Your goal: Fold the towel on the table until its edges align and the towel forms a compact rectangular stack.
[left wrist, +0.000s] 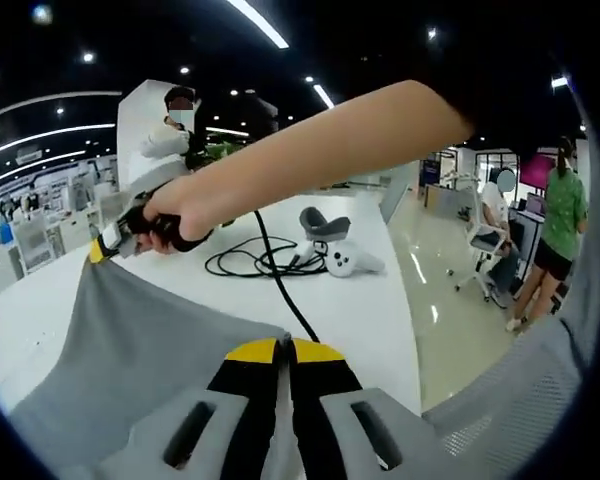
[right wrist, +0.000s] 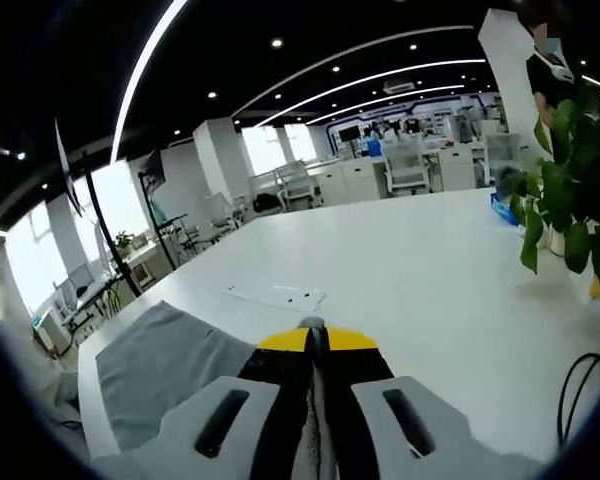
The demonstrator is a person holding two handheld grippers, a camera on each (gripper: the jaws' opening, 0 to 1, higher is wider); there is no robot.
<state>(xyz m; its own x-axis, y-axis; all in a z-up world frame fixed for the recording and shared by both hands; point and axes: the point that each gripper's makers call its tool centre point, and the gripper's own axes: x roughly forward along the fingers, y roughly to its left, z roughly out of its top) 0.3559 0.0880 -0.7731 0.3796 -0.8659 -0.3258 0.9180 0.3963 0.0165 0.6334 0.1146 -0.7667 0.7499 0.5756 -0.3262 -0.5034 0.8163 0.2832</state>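
left gripper view, towel (left wrist: 130, 350) pinched in gripper (left wrist: 283, 347)

Bright ceiling strips (left wrist: 260, 22); glossy floor glare; fisheye-warped edges.

**Open tabletop on one side, clutter on the other**

In the left gripper view, the tabletop (left wrist: 380, 310) has bare white room beside the towel (left wrist: 130, 350). Past that stretch lie a coiled black cable (left wrist: 265, 262) and a white controller (left wrist: 345, 260), with a grey stand (left wrist: 323, 224) just behind them. A person's arm (left wrist: 320, 150) crosses above the cable, and a cord hangs from it toward the towel's edge.

In the right gripper view, a wide bare sweep of tabletop runs ahead. A flat white sheet (right wrist: 275, 296) lies near the towel's far edge. On the right a leafy plant (right wrist: 565, 215) overhangs the surface, with a loop of cable below it.
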